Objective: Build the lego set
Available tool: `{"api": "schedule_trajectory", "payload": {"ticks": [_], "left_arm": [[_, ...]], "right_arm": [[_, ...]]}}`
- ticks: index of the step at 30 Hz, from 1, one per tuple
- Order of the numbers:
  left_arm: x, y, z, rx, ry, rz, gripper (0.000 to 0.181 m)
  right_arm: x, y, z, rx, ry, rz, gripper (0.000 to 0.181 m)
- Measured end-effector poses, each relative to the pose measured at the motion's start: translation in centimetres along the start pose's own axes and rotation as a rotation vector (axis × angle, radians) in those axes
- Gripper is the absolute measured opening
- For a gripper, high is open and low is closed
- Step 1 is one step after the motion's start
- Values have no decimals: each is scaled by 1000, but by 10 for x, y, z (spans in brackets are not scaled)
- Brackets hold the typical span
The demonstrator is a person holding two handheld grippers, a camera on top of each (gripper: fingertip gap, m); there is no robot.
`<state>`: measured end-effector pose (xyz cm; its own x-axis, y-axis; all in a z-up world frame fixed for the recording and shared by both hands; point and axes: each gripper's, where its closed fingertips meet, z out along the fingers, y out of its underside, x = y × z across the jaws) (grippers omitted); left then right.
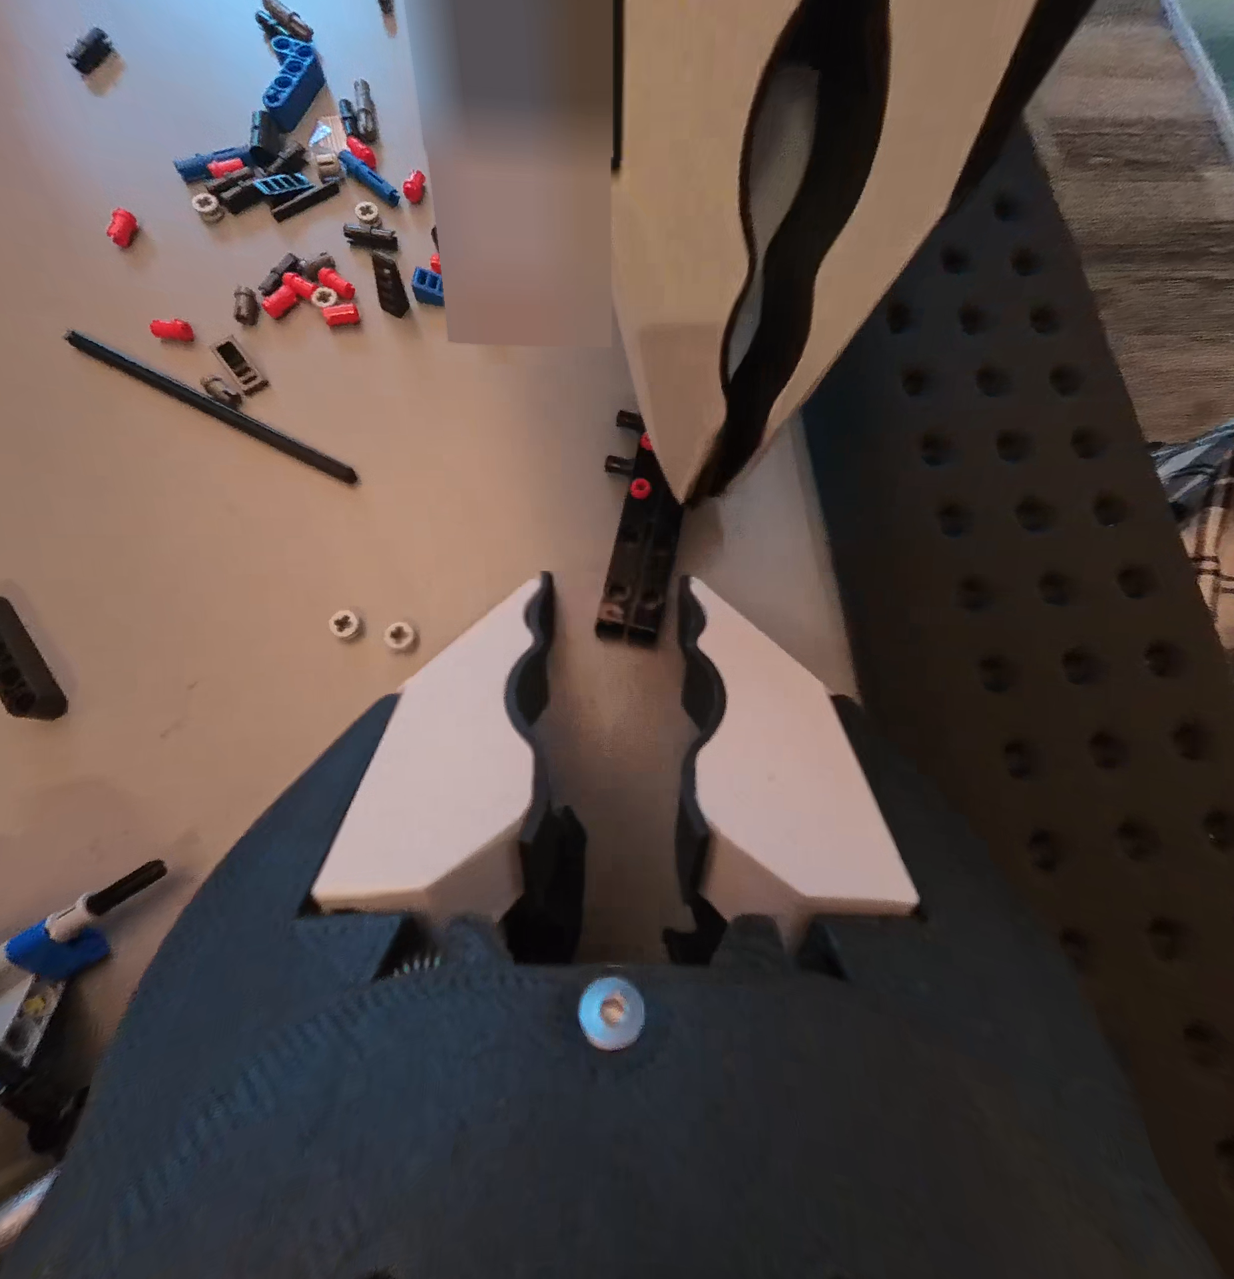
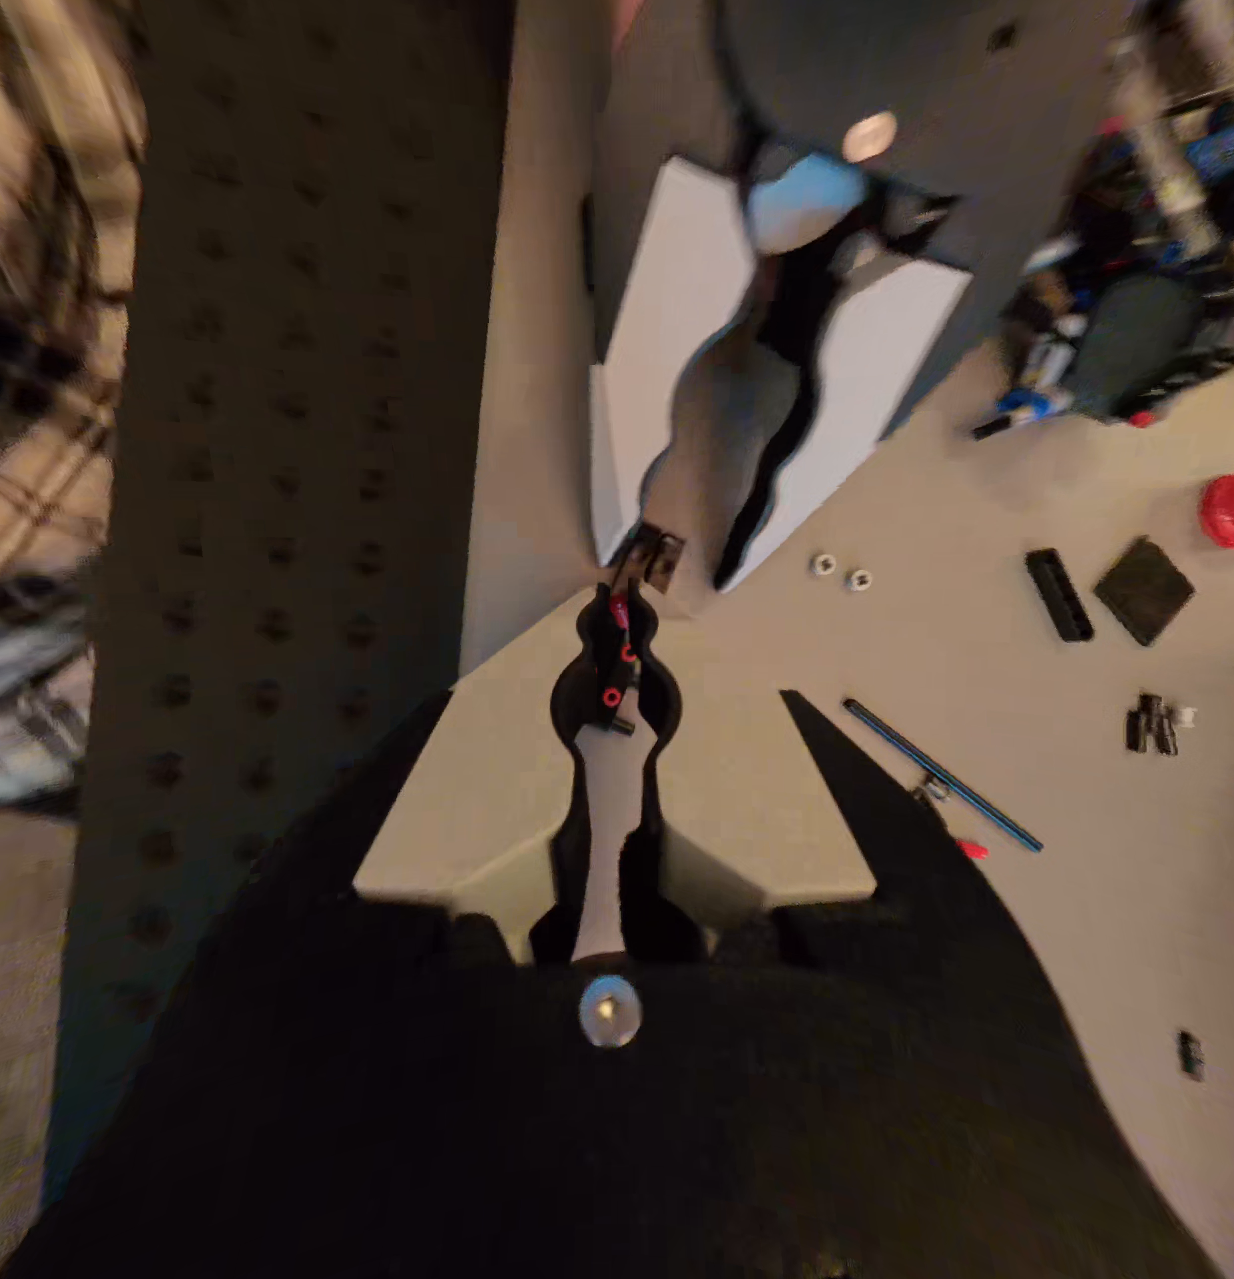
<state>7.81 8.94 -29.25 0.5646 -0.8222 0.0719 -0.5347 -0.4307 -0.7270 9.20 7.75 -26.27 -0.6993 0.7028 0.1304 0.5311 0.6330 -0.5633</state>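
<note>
Left wrist view shows the beige table (image 1: 185, 692) as the largest thing, with a dark perforated panel (image 1: 1015, 554) along its right side. The left gripper (image 1: 615, 602) hangs above the table with its jaws apart and nothing between them. Just in front of its tips stands the black beam assembly (image 1: 638, 547), with red pins in it. The right gripper (image 1: 697, 495) comes from above, and its tips are closed on the far end of this assembly. In the right wrist view the right gripper (image 2: 617, 609) pinches the black beam assembly (image 2: 617, 664) between its wavy black pads, and the left gripper (image 2: 659, 574) stands open just beyond. A pile of loose pieces (image 1: 289, 173), a long black axle (image 1: 209, 408) and two small beige bushes (image 1: 372, 628) lie to the left. No readable writing is seen on anything.
</note>
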Motion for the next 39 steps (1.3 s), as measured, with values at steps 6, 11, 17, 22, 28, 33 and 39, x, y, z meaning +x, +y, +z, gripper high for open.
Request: {"api": "schedule_trajectory", "payload": {"ticks": [6,11,17,22,28,33,39], "left_arm": [[0,-48,-18,243,-122,111,28],[0,-80,-42,447,-172,95,13],[-1,-90,-57,539,-180,61,2],[0,-92,-62,555,-192,74,1],[1,-94,-63,553,-225,100,1],[-4,-99,-72,570,-330,155,10],[-5,-100,-71,537,-408,231,7]], "right_arm": [[28,-41,-44,489,60,351,3],[38,-53,-61,700,46,487,3],[40,-64,-71,819,37,512,3],[40,-64,-75,819,95,492,3],[38,-63,-76,782,179,439,3],[42,-60,-81,800,199,469,3],[42,-58,-81,838,178,505,3]]}}
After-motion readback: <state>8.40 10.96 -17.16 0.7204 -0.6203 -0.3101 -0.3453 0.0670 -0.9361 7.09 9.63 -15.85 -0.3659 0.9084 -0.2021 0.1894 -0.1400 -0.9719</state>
